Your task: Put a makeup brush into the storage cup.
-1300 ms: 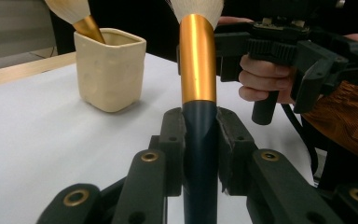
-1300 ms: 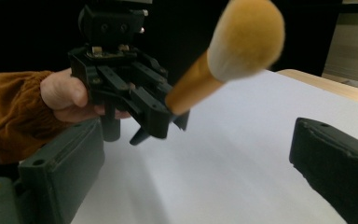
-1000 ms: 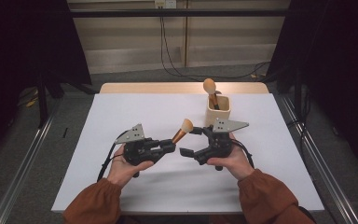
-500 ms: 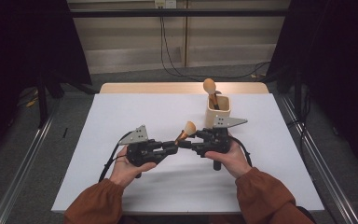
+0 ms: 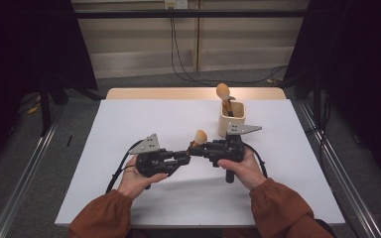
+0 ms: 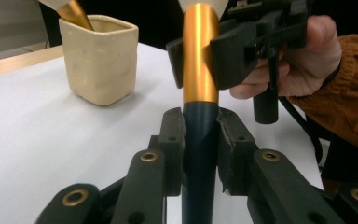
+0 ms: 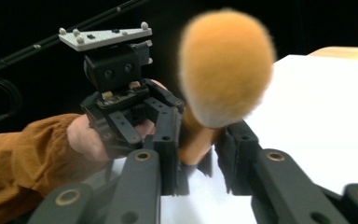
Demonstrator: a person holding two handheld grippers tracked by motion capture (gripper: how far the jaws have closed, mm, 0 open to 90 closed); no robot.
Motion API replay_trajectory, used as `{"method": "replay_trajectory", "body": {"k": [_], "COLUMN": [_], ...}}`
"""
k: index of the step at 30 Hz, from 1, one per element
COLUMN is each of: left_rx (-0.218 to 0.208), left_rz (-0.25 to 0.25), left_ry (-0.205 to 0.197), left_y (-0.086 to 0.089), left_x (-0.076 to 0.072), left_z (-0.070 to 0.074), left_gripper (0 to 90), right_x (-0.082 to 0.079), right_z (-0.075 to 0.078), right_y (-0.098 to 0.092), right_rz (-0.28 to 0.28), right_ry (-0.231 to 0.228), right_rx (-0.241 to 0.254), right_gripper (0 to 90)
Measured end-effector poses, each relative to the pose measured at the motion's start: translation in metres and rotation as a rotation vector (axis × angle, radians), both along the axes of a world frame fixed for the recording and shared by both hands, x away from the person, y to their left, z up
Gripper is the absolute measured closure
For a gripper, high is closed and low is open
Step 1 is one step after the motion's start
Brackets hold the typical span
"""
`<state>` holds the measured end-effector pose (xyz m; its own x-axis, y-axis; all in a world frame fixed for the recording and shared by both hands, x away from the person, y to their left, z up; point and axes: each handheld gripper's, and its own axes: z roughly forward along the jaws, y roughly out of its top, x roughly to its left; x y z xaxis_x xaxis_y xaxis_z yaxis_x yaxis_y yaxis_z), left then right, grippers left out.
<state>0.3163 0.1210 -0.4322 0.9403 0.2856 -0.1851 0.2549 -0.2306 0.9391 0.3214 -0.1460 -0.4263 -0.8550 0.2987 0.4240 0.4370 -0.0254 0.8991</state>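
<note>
A makeup brush with an orange head, gold ferrule and dark handle is held over the white table between both hands. My left gripper is shut on the dark handle, its pads pressing both sides in the left gripper view. My right gripper faces it from the right. Its jaws have just been closing and now clamp the gold ferrule just below the fluffy head.
A cream ceramic cup stands behind the grippers toward the table's far right, holding a second brush head up. Table edges and metal rails run along both sides. Cables trail from each gripper.
The brush swung from leaning left to standing between the two grippers. The right gripper moved in from the right and closed its jaws on the ferrule. The left grip stayed as it was.
</note>
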Motion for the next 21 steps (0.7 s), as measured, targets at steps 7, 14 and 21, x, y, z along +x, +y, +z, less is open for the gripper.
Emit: {"method": "replay_trajectory", "body": {"k": [7,14,21], "left_rx": [0.004,0.015,0.027], "left_rz": [0.002,0.009,0.038], "left_ry": [0.004,0.012,0.007], "left_y": [-0.0020,-0.0033,-0.0024], "left_x": [0.0012,0.0019,0.0023], "left_z": [-0.0021,-0.0034,-0.0024], "left_gripper": [72.6,68.4,55.5], "right_x": [0.0017,0.0008,0.0001], "right_z": [-0.0010,0.0007,0.0045], "right_y": [-0.0010,-0.0010,-0.0041], "right_rz": [0.012,0.005,-0.004], "right_ry": [0.015,0.000,-0.012], "right_rx": [0.003,-0.011,-0.025], "right_gripper": [73.7,73.9,73.9]}}
